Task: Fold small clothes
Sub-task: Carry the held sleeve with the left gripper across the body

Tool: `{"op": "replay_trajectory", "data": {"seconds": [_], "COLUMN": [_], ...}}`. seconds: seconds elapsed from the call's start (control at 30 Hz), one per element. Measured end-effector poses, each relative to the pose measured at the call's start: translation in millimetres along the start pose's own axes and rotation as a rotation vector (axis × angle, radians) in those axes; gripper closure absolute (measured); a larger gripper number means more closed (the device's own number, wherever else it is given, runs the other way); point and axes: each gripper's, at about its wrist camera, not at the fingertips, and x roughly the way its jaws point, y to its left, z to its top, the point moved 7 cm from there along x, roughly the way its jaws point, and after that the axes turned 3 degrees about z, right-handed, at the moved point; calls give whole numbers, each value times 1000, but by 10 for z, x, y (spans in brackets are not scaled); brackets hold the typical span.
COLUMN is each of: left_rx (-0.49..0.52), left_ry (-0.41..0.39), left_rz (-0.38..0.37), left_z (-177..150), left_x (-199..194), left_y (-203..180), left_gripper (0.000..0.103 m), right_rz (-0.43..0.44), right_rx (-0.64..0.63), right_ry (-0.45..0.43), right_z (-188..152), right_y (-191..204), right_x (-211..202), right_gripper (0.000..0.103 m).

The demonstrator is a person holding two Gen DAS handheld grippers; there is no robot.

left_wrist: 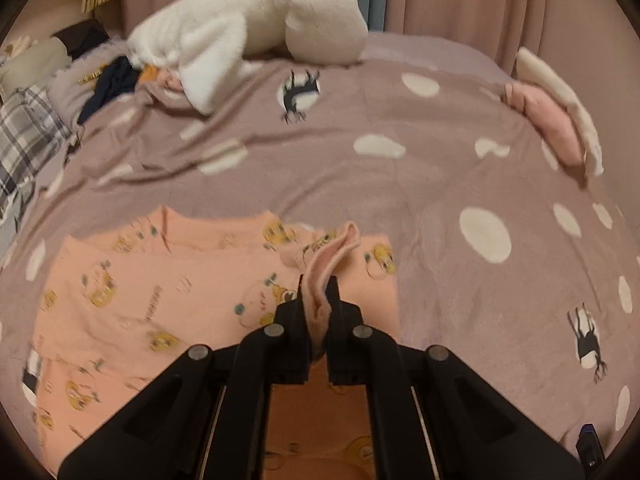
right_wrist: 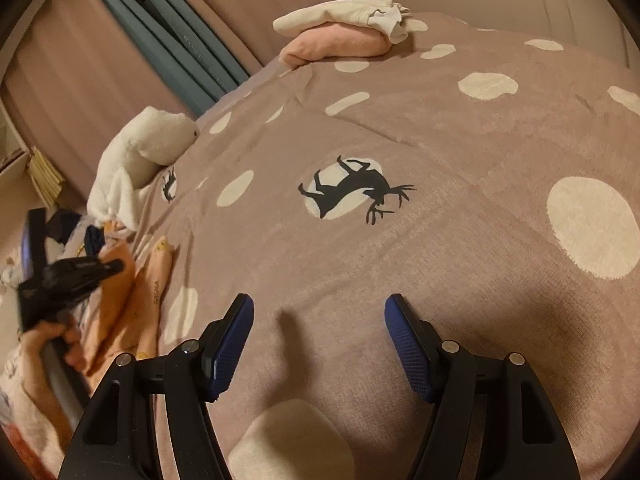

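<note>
A small pink garment (left_wrist: 168, 280) with yellow cartoon prints lies spread on the mauve dotted bedspread (left_wrist: 360, 184). My left gripper (left_wrist: 318, 300) is shut on a fold of its pink edge, which stands up between the fingers. In the right wrist view that gripper (right_wrist: 116, 266) shows blurred at the far left, held by a hand (right_wrist: 60, 340), over the same pink garment (right_wrist: 132, 300). My right gripper (right_wrist: 319, 312) hovers open above bare bedspread (right_wrist: 440, 140), its blue pads (right_wrist: 234, 344) wide apart with nothing between them.
A white plush toy (left_wrist: 248, 28) lies at the head of the bed beside a heap of dark clothes (left_wrist: 108, 84). Folded pink and cream garments (right_wrist: 344, 36) are stacked at the far edge. Pink curtains (left_wrist: 480, 0) hang behind. A plaid cloth (left_wrist: 24, 148) lies at the left.
</note>
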Motion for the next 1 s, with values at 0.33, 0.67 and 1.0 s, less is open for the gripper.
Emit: {"op": "replay_trajectory", "data": {"seconds": [0.33,0.67,1.0], "left_rx": [58,80,93], "left_ry": [-9,-18,-7], "left_rz": [30,33,38], "left_z": [-203,-282,-306], "left_x": [93,66,80], "left_y": [-131,-260,-287], "left_gripper": [98,97,93], "right_rz": [-8,-12,-5], "right_rx": [1,-7,-2], "right_ry": [-5,3,-1], "right_z": [10,21,20], "right_y": [-3,9,-2], "right_x": [11,25,34], "right_gripper": [33,33,33]}}
